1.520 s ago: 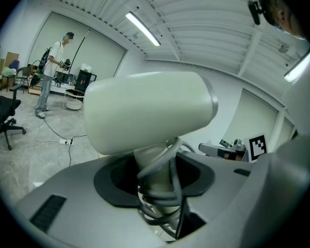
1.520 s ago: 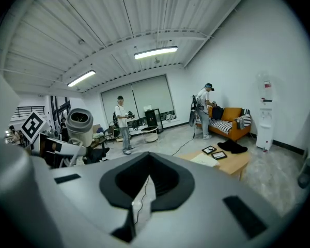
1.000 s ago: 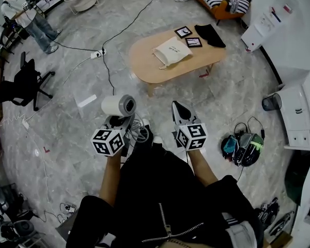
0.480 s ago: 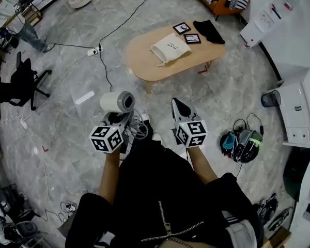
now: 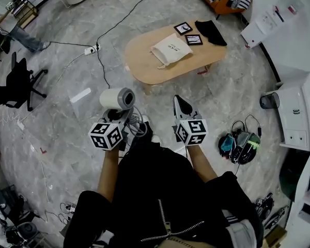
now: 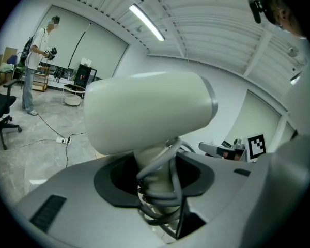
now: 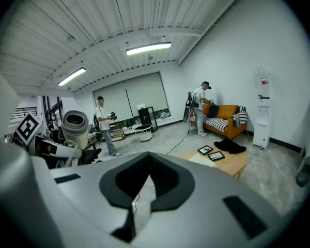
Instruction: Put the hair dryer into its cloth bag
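Over the floor (image 5: 237,87), left tongs (image 5: 121,118) clamp the hair dryer (image 5: 116,98) (cord (image 6: 171,172) wound round it); right tongs (image 5: 181,104) closed

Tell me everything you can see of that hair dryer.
The hair dryer has a fat, smooth, cream-white barrel that looks like plastic, with a grey ring round one end and a dark opening inside it. A short handle of the same colour drops from the barrel, and the grey cord is wound round it in loops. The left gripper is clamped on the wrapped handle, so the dryer is held in the air handle-down with its barrel roughly level, touching nothing else.
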Demonstrator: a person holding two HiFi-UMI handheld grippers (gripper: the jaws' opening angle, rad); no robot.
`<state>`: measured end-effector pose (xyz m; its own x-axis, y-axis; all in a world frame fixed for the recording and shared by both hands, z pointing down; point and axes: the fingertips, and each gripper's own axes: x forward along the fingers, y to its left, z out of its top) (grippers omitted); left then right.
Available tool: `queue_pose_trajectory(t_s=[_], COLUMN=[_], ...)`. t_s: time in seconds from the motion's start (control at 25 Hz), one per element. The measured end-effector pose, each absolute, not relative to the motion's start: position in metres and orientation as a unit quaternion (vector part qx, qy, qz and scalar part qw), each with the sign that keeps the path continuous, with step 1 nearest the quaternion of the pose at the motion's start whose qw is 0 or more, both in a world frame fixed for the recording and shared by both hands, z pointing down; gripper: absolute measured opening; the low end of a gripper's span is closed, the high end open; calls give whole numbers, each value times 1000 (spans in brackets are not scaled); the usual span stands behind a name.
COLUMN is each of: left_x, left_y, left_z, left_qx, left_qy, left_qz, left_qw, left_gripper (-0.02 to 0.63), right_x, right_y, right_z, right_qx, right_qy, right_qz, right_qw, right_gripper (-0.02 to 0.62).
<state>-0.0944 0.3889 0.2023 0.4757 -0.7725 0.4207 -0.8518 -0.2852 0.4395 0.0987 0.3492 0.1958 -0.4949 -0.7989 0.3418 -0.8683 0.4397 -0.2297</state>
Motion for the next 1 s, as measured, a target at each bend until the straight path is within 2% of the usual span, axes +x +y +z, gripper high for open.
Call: queue_pose_trajectory(t_s=[0.68,1.0], left_x=[-131,-136], left_y=[282,254], left_z=[205,212], left_qx=[830,837], left_qy=[-460,-443], left_qz=[83,80], left_qw=[304,311], left_gripper=[186,186], right_x=[53,55], right_y=[260,245], right_z=[183,188], right_qx=[535,556], right_qy=[-821,-804], right_qz=[175,178], right_qw=[98,107], right_gripper=[11,9])
